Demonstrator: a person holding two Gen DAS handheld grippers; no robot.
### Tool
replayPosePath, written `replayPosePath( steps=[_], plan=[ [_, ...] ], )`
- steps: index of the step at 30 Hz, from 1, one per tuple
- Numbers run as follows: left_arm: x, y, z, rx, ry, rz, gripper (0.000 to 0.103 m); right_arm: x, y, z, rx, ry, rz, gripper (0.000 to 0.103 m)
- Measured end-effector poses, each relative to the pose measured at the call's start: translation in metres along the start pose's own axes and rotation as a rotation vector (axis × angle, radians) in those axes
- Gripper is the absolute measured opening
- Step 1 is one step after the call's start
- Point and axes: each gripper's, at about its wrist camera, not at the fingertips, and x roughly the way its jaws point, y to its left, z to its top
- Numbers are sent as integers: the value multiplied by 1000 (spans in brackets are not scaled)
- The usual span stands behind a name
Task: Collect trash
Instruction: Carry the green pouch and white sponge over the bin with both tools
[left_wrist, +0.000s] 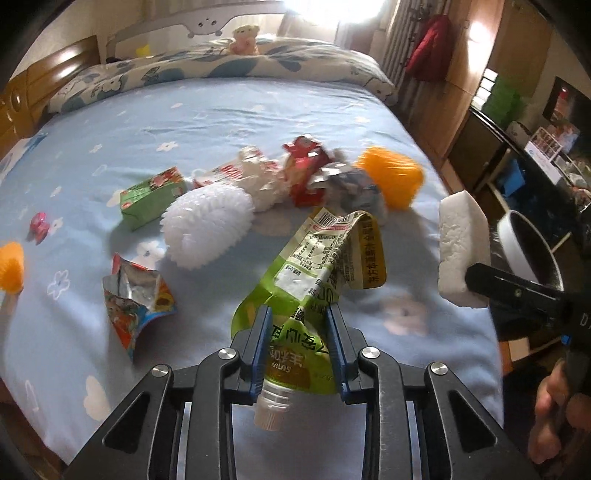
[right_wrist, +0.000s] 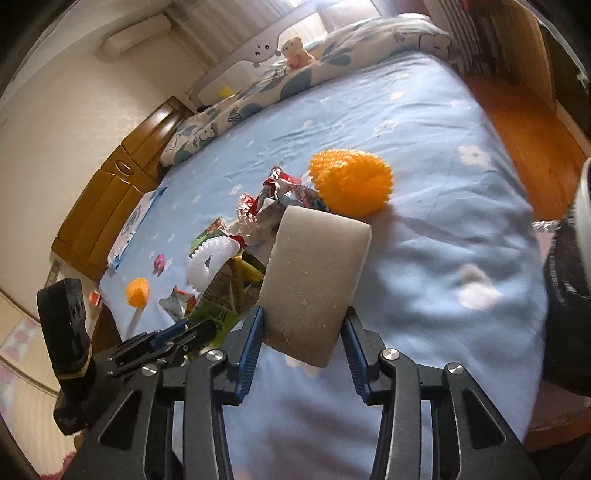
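Observation:
My left gripper (left_wrist: 298, 314) is shut on a green spouted drink pouch (left_wrist: 314, 273) and holds it above the blue bedsheet (left_wrist: 221, 118). My right gripper (right_wrist: 304, 325) is shut on a white foam block (right_wrist: 314, 280); the block also shows at the right of the left wrist view (left_wrist: 461, 247). Loose trash lies on the bed: a green carton (left_wrist: 151, 197), a torn foil wrapper (left_wrist: 136, 295), a red wrapper (left_wrist: 306, 166) and crumpled silver foil (left_wrist: 343, 181). A dark-lined trash bin (left_wrist: 528, 251) stands off the bed's right edge.
Spiky toys lie among the trash: a white one (left_wrist: 207, 225), a big orange one (left_wrist: 391, 175) and a small orange one (left_wrist: 11, 266). A small pink item (left_wrist: 38, 225) lies at the left. Pillows and a teddy (left_wrist: 243, 38) are at the headboard.

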Motion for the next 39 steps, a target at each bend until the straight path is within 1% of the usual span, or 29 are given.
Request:
replayPosePath(
  steps=[4, 10, 14, 19, 30, 39],
  plan=[
    [-13, -22, -3, 37, -11, -26, 27, -26, -6, -6, -13, -31, -30, 43],
    [-24, -57, -3, 104, -18, -71, 27, -66, -26, -13, 4, -82, -76, 43],
    [-25, -77, -2, 144, -12, -96, 27, -93, -45, -16, 30, -113, -110, 43],
    [-22, -101, 2, 190, -3, -122, 27, -115, -68, -18, 65, -145, -150, 43],
    [-7, -158, 16, 293, 5, -177, 27, -152, -121, -21, 150, -188, -239, 44],
    [12, -196, 32, 346, 5, -204, 28, -167, -155, -16, 190, -193, -290, 44]
  ],
)
